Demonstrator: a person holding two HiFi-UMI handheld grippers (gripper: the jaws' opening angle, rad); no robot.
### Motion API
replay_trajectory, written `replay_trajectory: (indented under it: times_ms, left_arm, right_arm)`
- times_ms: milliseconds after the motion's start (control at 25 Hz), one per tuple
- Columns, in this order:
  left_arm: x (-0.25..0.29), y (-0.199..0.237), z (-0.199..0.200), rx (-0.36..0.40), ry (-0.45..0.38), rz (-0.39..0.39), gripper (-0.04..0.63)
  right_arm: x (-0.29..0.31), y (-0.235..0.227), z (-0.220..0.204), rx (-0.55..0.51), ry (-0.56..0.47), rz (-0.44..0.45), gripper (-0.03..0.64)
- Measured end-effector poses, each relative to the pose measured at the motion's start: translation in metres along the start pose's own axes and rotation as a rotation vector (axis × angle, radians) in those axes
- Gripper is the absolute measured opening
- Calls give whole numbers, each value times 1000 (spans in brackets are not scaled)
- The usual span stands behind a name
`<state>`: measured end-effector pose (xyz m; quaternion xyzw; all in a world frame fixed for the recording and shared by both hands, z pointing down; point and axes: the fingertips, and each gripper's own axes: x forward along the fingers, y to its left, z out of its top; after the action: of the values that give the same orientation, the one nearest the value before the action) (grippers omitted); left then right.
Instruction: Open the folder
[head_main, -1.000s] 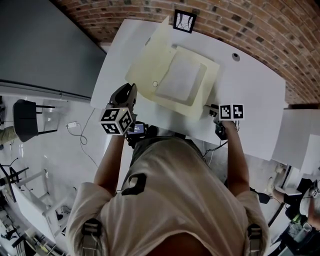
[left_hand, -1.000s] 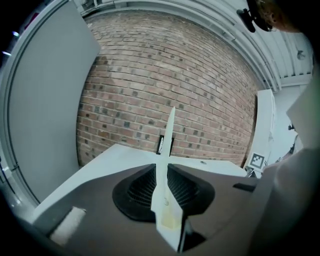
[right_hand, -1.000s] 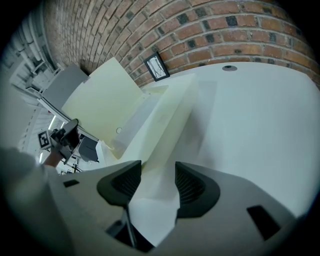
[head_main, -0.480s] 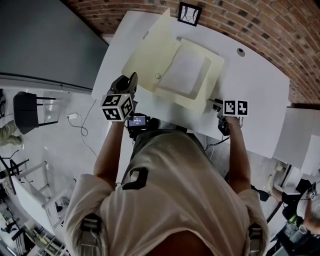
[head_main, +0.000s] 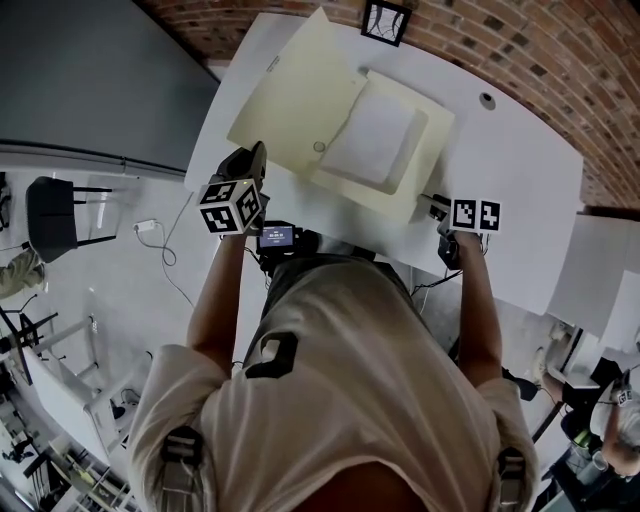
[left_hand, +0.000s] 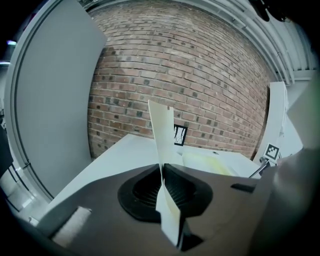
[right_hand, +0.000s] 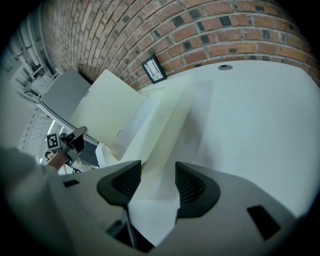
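Two grippers meet one folder (head_main: 385, 140) lying mid-table (head_main: 510, 170) toward the far edge. The left gripper (head_main: 255, 155) pinches its lifted cover (head_main: 290, 100) at the left edge. The right gripper (head_main: 432, 207) has its jaws apart, astride the folder's near right corner.

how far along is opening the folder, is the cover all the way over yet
Done: the cover is lifted off the papers inside. In hand: the left gripper has its jaws, just tightened, shut on the cover's edge, which stands upright; the right gripper has its jaws apart around the back panel at its near corner. Left: lay the cover flat on the table and let go.
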<state>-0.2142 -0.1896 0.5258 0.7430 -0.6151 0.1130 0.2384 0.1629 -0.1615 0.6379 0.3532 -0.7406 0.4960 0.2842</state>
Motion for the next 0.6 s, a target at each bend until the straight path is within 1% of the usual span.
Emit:
replay_trajectory:
  times_ms: [400,480,600]
  left_arm:
    - [4,16,-17,11,38,39,15]
    - [6,21,-19,-4,47,42,14]
    - [7,28,-23,-50,63,35,14]
  right_arm:
    - [-1,-2,-2,12,-4,-6,196]
    - [-1,-2,-2,18,-7,-8,196]
    - [-1,-2,-2,22,-9,-11,196]
